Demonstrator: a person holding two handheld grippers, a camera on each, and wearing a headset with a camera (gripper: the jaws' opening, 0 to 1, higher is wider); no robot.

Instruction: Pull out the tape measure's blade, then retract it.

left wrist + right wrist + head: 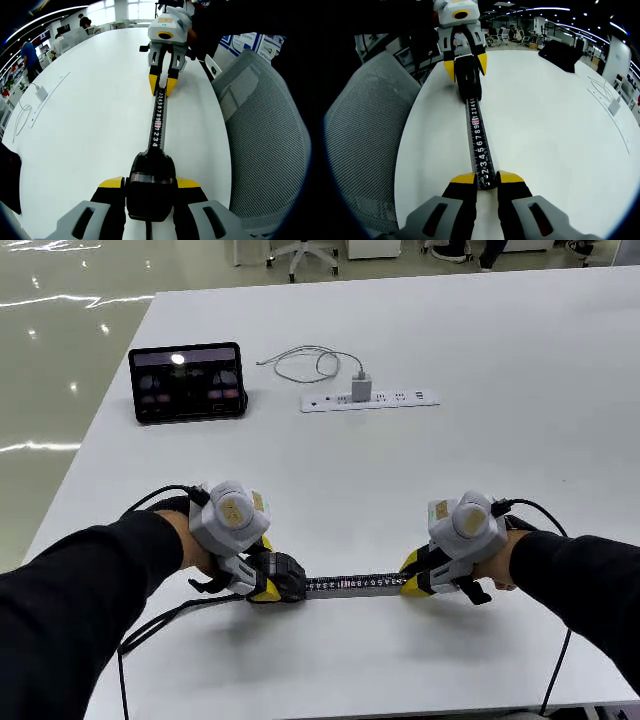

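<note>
A black tape measure case (283,578) lies near the table's front edge, held between the yellow-tipped fingers of my left gripper (268,580). In the left gripper view the case (150,182) sits between the jaws, which are shut on it (150,186). A black blade with white numbers (355,584) runs flat along the table to my right gripper (412,575). In the right gripper view the blade (478,145) ends between the yellow tips, and my right gripper (486,179) is shut on its end. The case (468,75) lies at the far end there.
A dark tablet (187,381) stands at the back left. A white power strip (370,400) with a charger and a coiled cable (305,362) lies mid-table. Gripper cables trail off the front edge. A grey mesh chair (265,140) stands beside the table.
</note>
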